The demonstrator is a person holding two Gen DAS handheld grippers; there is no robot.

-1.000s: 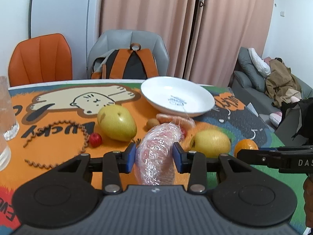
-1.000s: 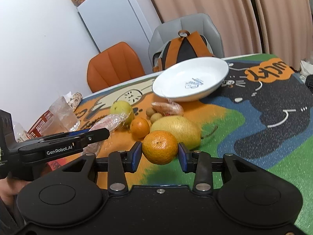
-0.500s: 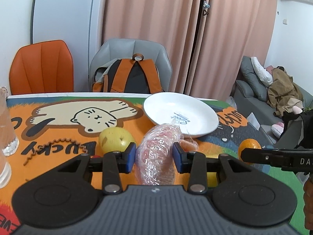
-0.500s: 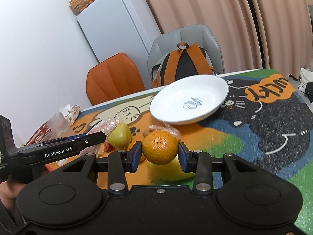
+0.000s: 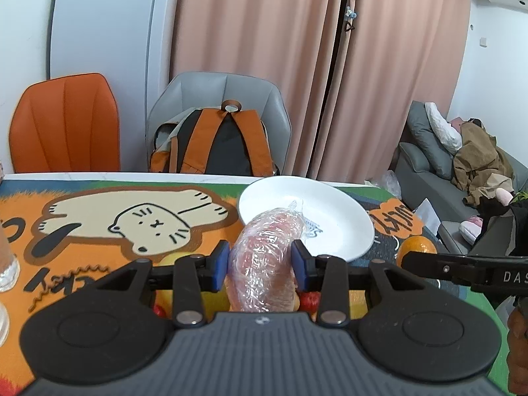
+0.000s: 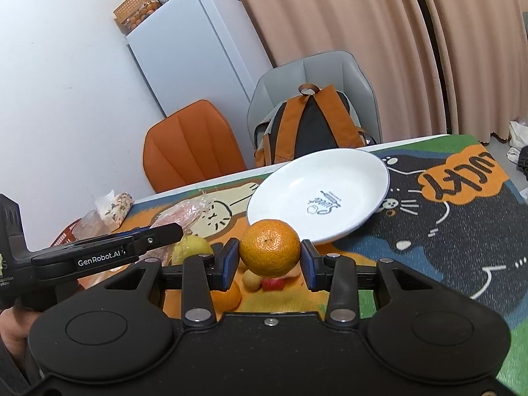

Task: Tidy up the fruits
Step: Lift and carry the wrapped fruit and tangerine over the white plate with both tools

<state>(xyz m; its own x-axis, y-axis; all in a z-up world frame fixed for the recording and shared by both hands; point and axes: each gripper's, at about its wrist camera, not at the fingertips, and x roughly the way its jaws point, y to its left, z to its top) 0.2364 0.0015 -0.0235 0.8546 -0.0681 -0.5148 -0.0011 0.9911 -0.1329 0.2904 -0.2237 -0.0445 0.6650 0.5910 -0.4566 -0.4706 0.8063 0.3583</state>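
My left gripper (image 5: 260,264) is shut on a pink fruit wrapped in clear plastic (image 5: 265,257), held above the table just short of the white plate (image 5: 343,217). My right gripper (image 6: 270,262) is shut on an orange mandarin (image 6: 270,247), held above the table near the white plate's (image 6: 346,171) near rim. The mandarin also shows in the left wrist view (image 5: 415,247), the wrapped fruit in the right wrist view (image 6: 180,216). Below the grippers lie a yellow pear (image 6: 191,249), another mandarin (image 6: 227,295), small brown and red fruits (image 6: 264,282).
A cartoon mat (image 6: 445,231) covers the table. A grey chair with an orange backpack (image 5: 214,145) and an orange chair (image 5: 62,125) stand behind the far edge. Clear glasses (image 5: 6,257) stand at the left; plastic bags and a red basket (image 6: 95,221) at the far left.
Both grippers have lifted with their fruit and moved forward toward the plate. The fruits left on the table have dropped low behind the fingers.
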